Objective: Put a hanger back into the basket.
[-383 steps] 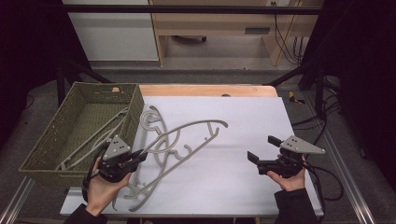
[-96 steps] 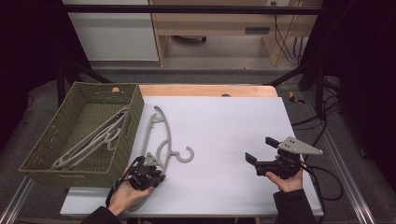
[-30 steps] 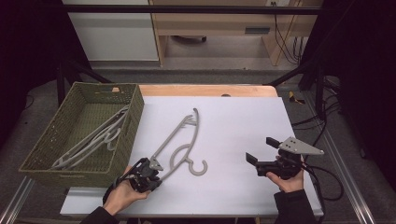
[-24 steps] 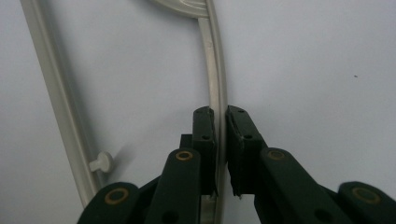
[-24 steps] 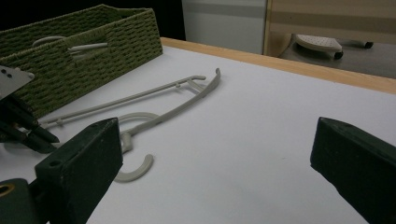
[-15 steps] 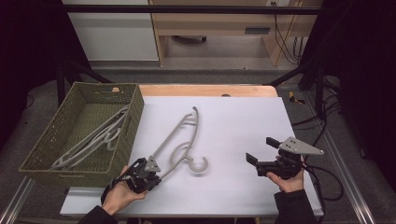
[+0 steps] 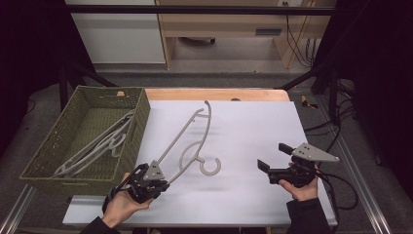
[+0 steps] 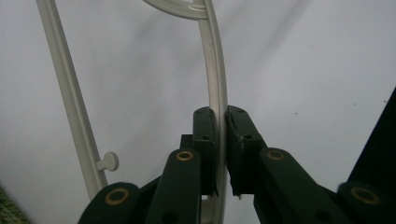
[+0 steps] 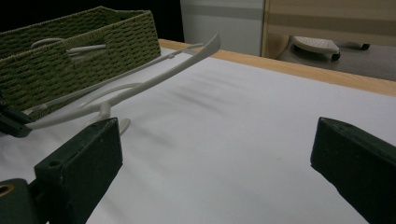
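Observation:
A pale grey plastic hanger (image 7: 208, 122) lies slantwise over the white sheet, its far tip lifted off it and its hook (image 7: 212, 168) low near the sheet. My left gripper (image 7: 158, 176), at the front left, is shut on the hanger's near end. In the left gripper view the pads (image 8: 205, 135) pinch one thin arm of the hanger (image 8: 215, 84). My right gripper (image 7: 272, 156) stands open at the front right, apart from the hanger, with nothing between its jaws. The right gripper view has the hanger (image 9: 154, 74) at its left, beyond the right gripper (image 9: 217, 135).
A green woven basket (image 7: 137, 139) stands at the left edge of the sheet with several hangers (image 7: 97, 146) inside; the right gripper view shows the basket (image 9: 70, 56) too. The wooden table edge (image 7: 219, 93) runs along the back. A cable trails from the right gripper.
The left gripper has risen a little with the hanger's near end, and the hanger's far tip has come up off the sheet. The right gripper has kept still.

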Tool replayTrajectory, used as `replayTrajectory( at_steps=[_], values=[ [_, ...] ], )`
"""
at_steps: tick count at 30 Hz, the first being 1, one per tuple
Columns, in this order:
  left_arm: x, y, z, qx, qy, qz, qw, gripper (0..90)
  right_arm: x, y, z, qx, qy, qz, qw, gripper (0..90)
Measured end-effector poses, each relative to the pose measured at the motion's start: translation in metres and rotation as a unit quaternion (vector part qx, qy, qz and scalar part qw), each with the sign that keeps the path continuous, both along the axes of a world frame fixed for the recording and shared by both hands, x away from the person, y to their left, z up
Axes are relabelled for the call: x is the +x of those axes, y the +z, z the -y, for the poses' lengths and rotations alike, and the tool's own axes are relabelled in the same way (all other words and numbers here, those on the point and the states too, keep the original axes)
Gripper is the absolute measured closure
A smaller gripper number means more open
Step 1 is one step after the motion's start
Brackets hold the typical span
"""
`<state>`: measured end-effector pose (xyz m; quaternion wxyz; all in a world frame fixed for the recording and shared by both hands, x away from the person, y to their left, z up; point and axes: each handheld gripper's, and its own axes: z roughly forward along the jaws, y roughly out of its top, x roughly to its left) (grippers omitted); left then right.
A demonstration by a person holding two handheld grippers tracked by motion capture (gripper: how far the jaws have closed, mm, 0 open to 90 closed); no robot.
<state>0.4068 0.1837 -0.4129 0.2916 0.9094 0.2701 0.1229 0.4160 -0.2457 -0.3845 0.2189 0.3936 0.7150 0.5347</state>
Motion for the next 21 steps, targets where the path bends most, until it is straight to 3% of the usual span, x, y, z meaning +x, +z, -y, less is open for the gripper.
replayTrajectory(
  at_steps=[9,16,21],
  values=[
    [-0.007,0.028,-0.008,-0.029,-0.011,0.011,0.9995,82.5,0.001,-0.001,0.004,0.006,-0.003,-0.002,1.0,2.4],
    [-0.009,0.058,-0.02,-0.049,-0.014,0.031,0.9982,82.5,0.001,-0.001,0.004,0.006,-0.005,-0.001,1.0,2.4],
    [-0.008,0.082,-0.023,-0.043,-0.023,0.04,0.998,82.4,0.0,0.0,0.005,0.006,-0.003,0.001,1.0,2.4]
  ],
)
